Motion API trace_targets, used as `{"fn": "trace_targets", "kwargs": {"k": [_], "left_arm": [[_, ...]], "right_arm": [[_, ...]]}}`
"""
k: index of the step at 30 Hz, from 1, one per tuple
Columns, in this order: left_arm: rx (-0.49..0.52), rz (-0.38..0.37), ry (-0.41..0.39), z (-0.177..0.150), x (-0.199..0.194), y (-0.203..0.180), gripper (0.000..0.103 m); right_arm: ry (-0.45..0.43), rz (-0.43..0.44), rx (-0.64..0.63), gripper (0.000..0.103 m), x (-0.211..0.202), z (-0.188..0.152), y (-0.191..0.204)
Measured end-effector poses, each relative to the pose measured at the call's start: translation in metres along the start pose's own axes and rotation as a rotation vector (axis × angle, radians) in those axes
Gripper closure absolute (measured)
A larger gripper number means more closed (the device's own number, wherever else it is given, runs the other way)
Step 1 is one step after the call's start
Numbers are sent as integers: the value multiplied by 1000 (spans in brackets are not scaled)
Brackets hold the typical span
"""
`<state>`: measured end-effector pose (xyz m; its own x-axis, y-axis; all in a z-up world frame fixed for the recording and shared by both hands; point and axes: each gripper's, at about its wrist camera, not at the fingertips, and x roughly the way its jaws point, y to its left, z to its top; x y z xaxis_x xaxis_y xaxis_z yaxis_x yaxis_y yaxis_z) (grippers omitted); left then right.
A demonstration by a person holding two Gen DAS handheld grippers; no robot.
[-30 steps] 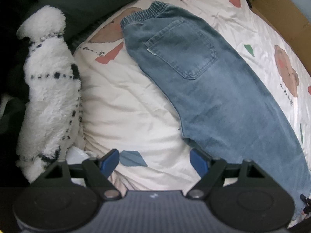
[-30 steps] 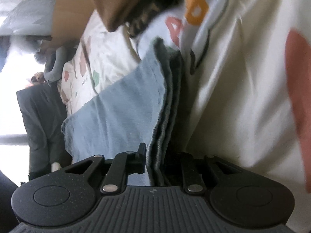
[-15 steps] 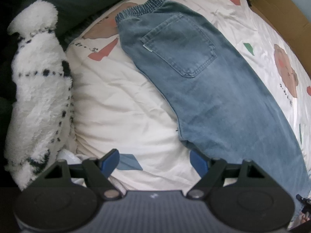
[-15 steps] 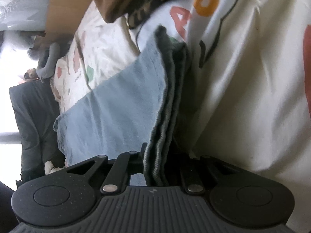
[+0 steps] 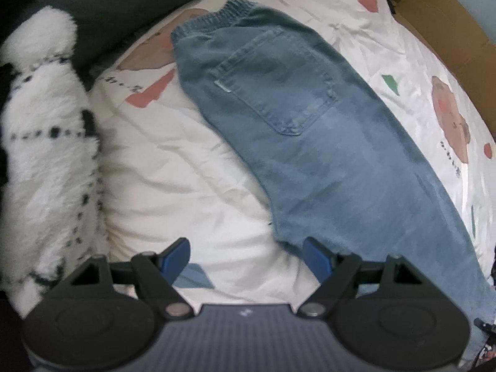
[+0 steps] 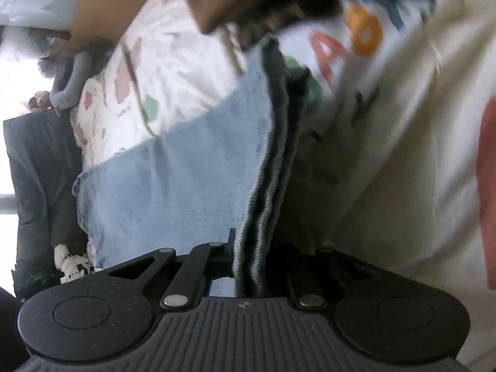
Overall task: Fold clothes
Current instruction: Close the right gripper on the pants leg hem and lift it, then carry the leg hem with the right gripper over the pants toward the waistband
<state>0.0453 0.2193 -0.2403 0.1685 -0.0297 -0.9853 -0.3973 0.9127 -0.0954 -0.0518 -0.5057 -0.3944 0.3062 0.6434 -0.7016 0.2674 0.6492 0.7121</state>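
Note:
A pair of blue jeans (image 5: 310,130) lies flat on the printed bedsheet (image 5: 186,170), waistband at the top, back pocket up, legs running to the lower right. My left gripper (image 5: 245,248) hangs open above the sheet, pointing down, its right blue pad (image 5: 314,257) at the jeans' left edge and nothing between the pads. In the right wrist view my right gripper (image 6: 248,248) is closing tight on the folded hem edge of the jeans (image 6: 186,179), which stands up from between its fingers.
A fluffy white garment with black marks (image 5: 43,155) lies along the left of the sheet, dark cloth (image 5: 108,6) behind it. A cardboard box (image 5: 440,21) borders the upper right. A white garment with coloured letters (image 6: 347,40) lies beyond the jeans' hem.
The right gripper's jaws have drawn together on the hem and lifted it slightly. The left gripper has sunk a little toward the sheet, still open.

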Motion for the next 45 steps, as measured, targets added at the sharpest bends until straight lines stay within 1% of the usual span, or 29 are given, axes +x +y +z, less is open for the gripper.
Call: {"fn": "trace_targets", "kwargs": {"k": [5,8,14,20,22,25,26,34,38,45], "left_arm": [[19,-57,-1,-2,13,-24,21],[48,-91,3,-3,22,-42,21],[92,-140,8,1,36,-71,21],[114,-178,20,5,54,-86,22],[115,-191,26,6,60,-89,23],[125,-213,31,6,68,-94,29],[134,-223,33,6,70,-96,30],[170,-313,42,8,79,-115,33],[202,-358,51,9,87,-133,34],[303,-483,83,6,101,-179,36]], "right_arm": [[-30,32,-91,99,-32,8,43],[-34,51,-121,99,-50,14,67],[-51,58,-182,99,-79,25,107],[-85,60,-256,99,-104,34,148],[-95,60,-288,99,-113,39,163],[-111,53,-336,99,-128,49,188],[-117,48,-352,99,-133,52,196],[-176,-26,-449,99,-168,80,247],[-212,-64,-463,99,-186,96,258],[-271,-181,-443,99,-219,123,264]]}}
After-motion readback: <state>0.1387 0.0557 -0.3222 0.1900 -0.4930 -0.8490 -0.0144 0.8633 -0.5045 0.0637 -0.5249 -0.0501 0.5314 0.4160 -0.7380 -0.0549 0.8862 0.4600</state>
